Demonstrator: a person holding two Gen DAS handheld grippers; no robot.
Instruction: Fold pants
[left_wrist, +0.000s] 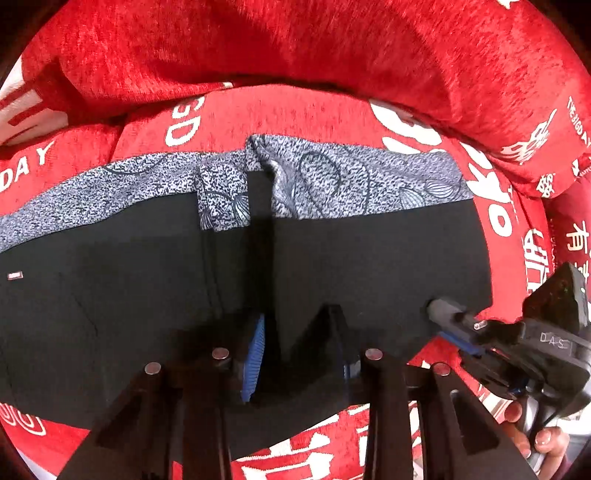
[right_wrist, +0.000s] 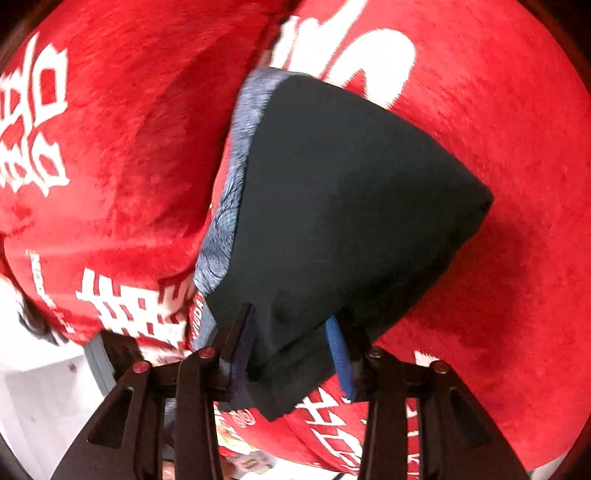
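I saw a red plush sofa cover printed with white characters (left_wrist: 295, 40) filling both views, bunched into a thick roll along the far side. On it lay the black pants with a speckled grey-and-white patterned band (left_wrist: 369, 258), spread wide in the left wrist view, the patterned band on the far edge and a small white label near the left edge.

The left hand-held gripper (left_wrist: 299, 354) pointed steeply down at the near edge of the pants. A ridge of black cloth rose between its two fingers, and the blue ribbed pad (left_wrist: 255, 354) on the left finger lay against that cloth; I read it as clenched on the pants.

The right hand-held gripper (right_wrist: 295, 354) was clamped on a folded corner of the same pants (right_wrist: 347, 206). In its own view the black cloth ran up and away from the fingers as a thick wedge, with the patterned band along its left side, and the blue pad on the right finger pressed against the fold. In the left wrist view that gripper (left_wrist: 436, 310) came in from the right, its tip on the right-hand edge of the black cloth.

A person's hand with painted nails (left_wrist: 535, 435) gripped its handle at the lower right.
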